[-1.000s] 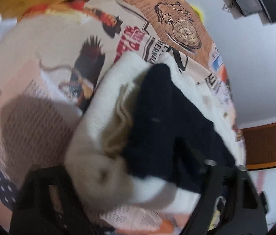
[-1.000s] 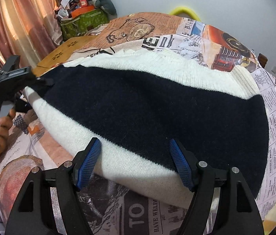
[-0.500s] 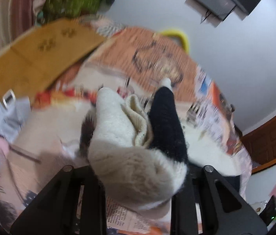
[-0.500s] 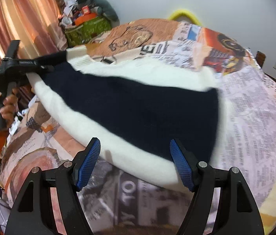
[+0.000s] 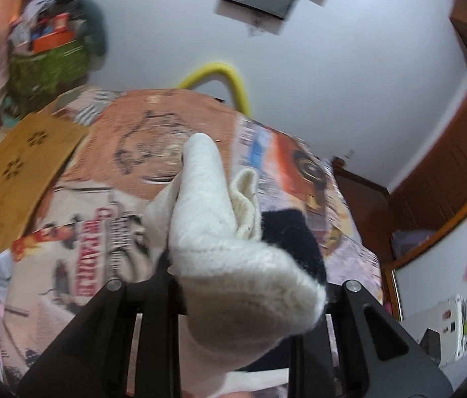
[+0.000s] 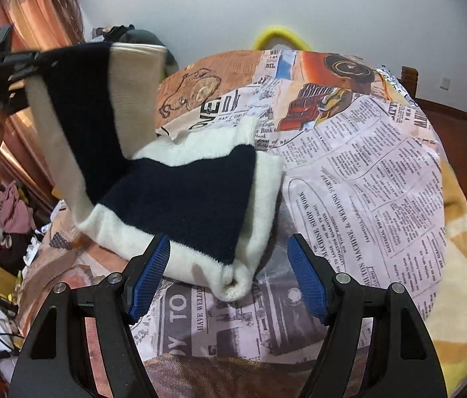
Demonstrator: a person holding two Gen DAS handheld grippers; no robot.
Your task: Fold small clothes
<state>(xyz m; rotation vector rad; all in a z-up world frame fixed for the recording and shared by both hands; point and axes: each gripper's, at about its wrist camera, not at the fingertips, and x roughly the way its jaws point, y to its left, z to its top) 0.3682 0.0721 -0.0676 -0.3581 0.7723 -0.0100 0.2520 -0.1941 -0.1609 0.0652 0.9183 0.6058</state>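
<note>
A knit sweater (image 6: 183, 199) in white with a broad navy band lies on the bed. One end of it is lifted into the air at the left. My left gripper (image 5: 233, 282) is shut on that bunched white and navy end (image 5: 227, 232). In the right wrist view the left gripper (image 6: 18, 63) is held high by a hand, and the cloth hangs from it. My right gripper (image 6: 230, 258) stands open low over the bed. The sweater's near corner lies between its blue pads (image 6: 150, 275) without touching them.
A newspaper-print blanket (image 6: 366, 165) covers the bed. A yellow hoop (image 6: 280, 34) stands behind the far edge. A wooden board (image 5: 18, 172) lies at the left, with piled clutter (image 5: 51, 49) and curtains (image 6: 34, 10) behind it. Dark wooden furniture (image 5: 449, 165) lines the right.
My left gripper closed on the sweater's end and raised it well above the bed, so the sweater bends upward there. The right gripper shifted a little along the sweater's near edge and stayed open.
</note>
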